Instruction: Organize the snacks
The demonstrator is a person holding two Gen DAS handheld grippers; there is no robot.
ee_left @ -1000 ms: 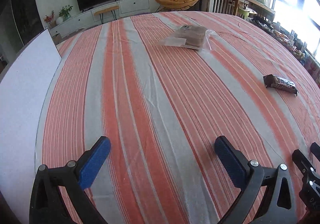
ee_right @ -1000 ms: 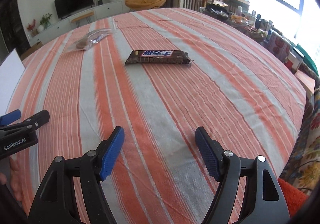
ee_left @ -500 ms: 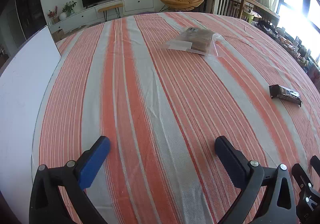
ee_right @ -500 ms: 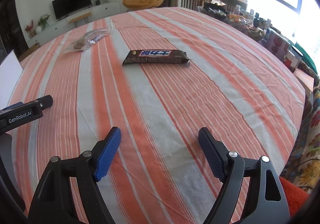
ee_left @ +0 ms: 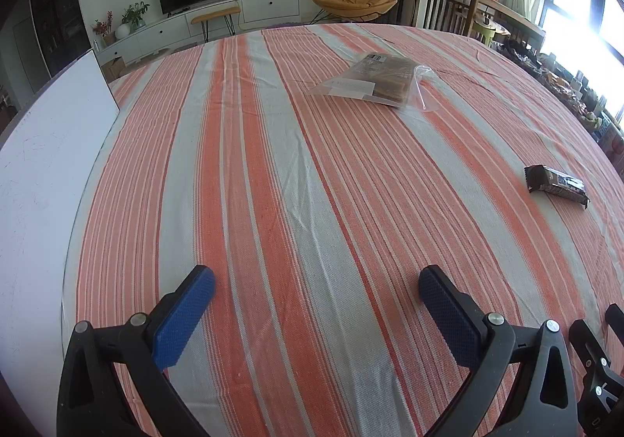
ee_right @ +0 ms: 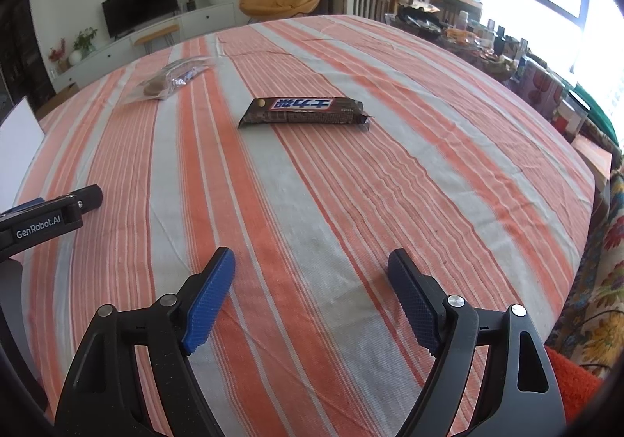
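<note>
A brown chocolate bar (ee_right: pixel 304 111) lies on the striped tablecloth, straight ahead of my right gripper (ee_right: pixel 312 269), which is open and empty above the cloth. The bar also shows at the right edge of the left wrist view (ee_left: pixel 555 185). A clear bag with brown biscuits (ee_left: pixel 374 80) lies far ahead of my left gripper (ee_left: pixel 316 289), which is open and empty. The bag also shows far left in the right wrist view (ee_right: pixel 171 80).
A white board (ee_left: pixel 43 172) lies along the table's left side. The orange and grey striped cloth (ee_left: pixel 273 183) covers the table. The table's right edge (ee_right: pixel 592 183) drops to cluttered goods and a floral cloth. The left gripper's body (ee_right: pixel 43 218) shows at left.
Both grippers have drawn back and risen slightly, so the snacks look a little farther off. Both stay open. The snacks have not moved.
</note>
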